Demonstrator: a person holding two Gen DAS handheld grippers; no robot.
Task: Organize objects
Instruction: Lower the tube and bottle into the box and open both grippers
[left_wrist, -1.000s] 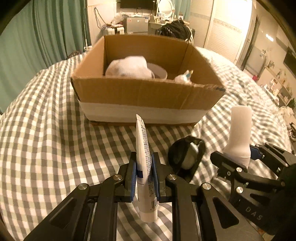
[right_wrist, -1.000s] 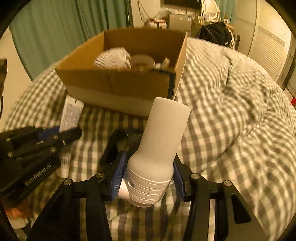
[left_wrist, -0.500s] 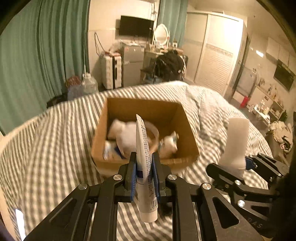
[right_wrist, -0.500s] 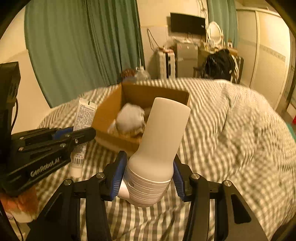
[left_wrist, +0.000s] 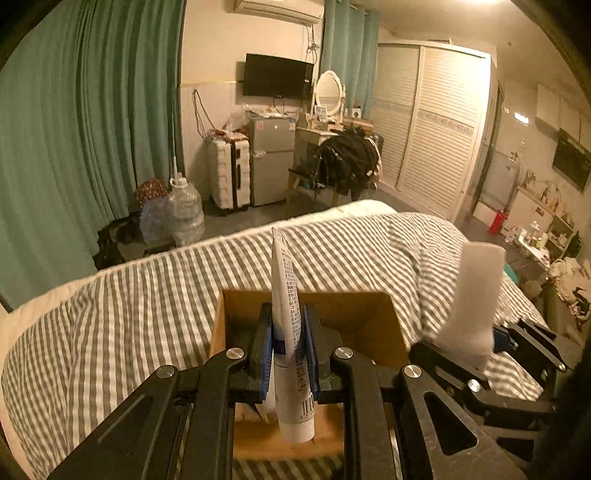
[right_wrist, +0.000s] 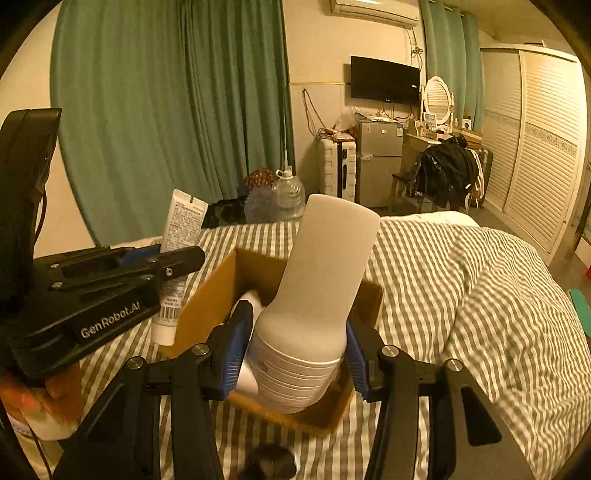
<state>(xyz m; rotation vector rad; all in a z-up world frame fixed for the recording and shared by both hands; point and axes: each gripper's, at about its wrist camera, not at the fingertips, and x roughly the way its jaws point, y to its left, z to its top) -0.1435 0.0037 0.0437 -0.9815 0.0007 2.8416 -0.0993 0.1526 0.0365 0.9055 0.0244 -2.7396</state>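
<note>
White tube (left_wrist: 291, 332) pinched upright in L gripper (left_wrist: 289, 350); R gripper (right_wrist: 295, 354) clamps tilted bottle (right_wrist: 317, 280), both over cardboard box (right_wrist: 207, 295).

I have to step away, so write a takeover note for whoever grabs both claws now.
Left claw: shut on the white squeeze tube with blue band, cap down, above the open brown cardboard box.
Right claw: shut on the matte white plastic bottle, also over the box.
Box sits on the grey-and-white checked bedspread.
Done: both items lifted.
Left: lower and release each into the box.
</note>
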